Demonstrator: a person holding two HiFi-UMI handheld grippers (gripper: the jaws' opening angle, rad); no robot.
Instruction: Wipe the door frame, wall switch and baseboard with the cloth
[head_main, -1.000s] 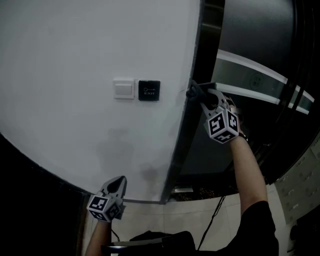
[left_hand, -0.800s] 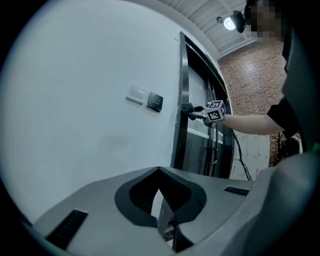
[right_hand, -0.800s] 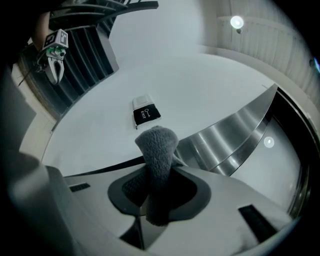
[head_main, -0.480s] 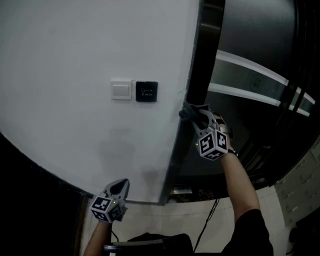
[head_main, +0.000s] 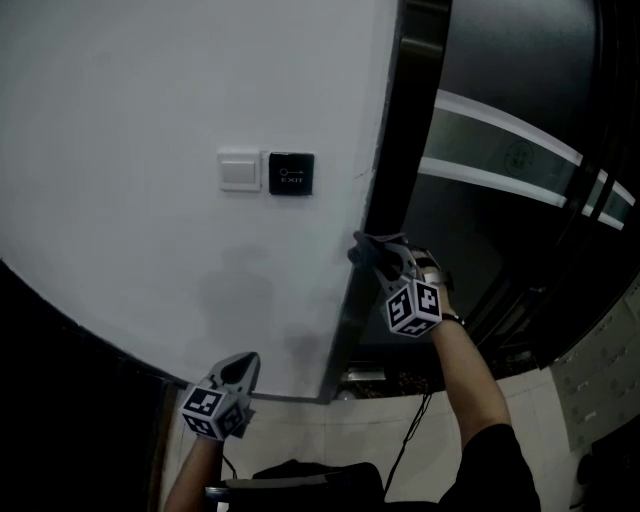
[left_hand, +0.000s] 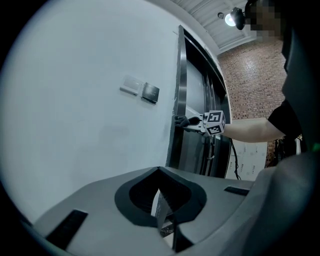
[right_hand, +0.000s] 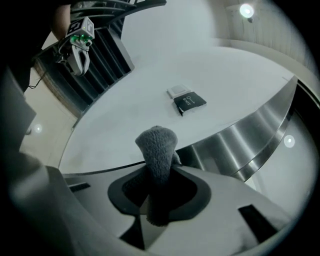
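From the head view, the right arm stretches forward and the right gripper (head_main: 373, 253) presses a grey cloth (head_main: 366, 249) to the dark door frame (head_main: 386, 190), lower than the wall switch (head_main: 239, 170). The left gripper (head_main: 238, 368) is held low near the wall. The left gripper view shows its jaws together with nothing between them, and the right gripper view shows jaws clamped on the cloth (right_hand: 157, 150) at the frame's metal edge (right_hand: 250, 137).

open wall (head_main: 140, 110) surrounds the wall switch (head_main: 240, 170) and exit plate (head_main: 291, 173). the door frame (head_main: 390, 160) edge meets the right tongs (head_main: 366, 250)

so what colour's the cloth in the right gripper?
Grey cloth, nubbly weave; clearest in the right gripper view.
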